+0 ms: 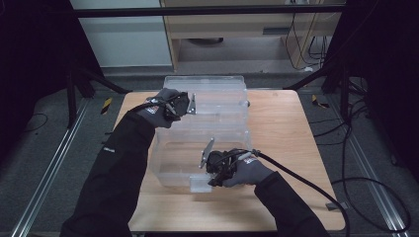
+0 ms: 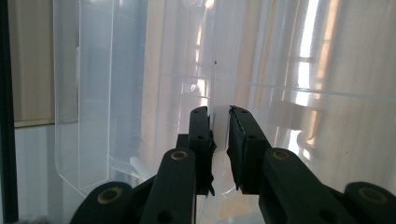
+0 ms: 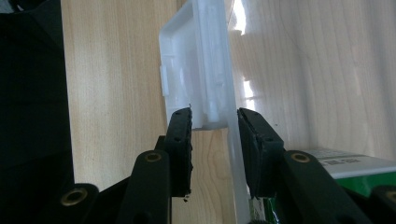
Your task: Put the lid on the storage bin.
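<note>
Both grippers' fingers clamp clear box (image 1: 207, 118): left (image 2: 218, 116) on wall, right (image 3: 215, 119) on latch.

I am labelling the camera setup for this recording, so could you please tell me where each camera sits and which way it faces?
High view: above the person's side, looking forward and down on the wooden table and clear plastic box; sleeves, gloved hands and both grippers show.
Left gripper view: rides the left gripper, looking along its jaws at the box's clear wall.
Right gripper view: rides the right gripper, looking along its jaws at the box's white latch against the table.
All three share the box.
</note>
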Available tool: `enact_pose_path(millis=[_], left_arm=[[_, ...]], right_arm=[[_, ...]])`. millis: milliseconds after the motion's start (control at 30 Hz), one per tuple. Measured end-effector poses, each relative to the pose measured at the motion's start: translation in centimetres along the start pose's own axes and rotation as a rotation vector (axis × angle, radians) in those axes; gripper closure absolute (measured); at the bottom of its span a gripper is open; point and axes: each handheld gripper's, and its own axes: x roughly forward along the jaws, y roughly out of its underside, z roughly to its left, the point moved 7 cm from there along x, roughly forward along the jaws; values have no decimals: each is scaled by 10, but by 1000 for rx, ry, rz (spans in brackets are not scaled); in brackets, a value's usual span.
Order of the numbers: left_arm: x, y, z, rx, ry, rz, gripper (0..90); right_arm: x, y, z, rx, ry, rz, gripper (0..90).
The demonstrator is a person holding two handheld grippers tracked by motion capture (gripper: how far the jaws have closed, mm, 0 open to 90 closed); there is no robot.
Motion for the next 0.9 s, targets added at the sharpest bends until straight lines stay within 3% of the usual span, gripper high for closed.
enact_pose_path(millis=[167,400,900], left_arm=[[-3,-1,0,2,20,-8,809],[-12,0,0,-49,60,-70,833],[-33,-4,-15,10,50,-60,851]], right_arm=[[0,0,0,-5,14,2,665],[1,-1,1,-4,23,7,666],[1,-1,1,-4,28,11,668]])
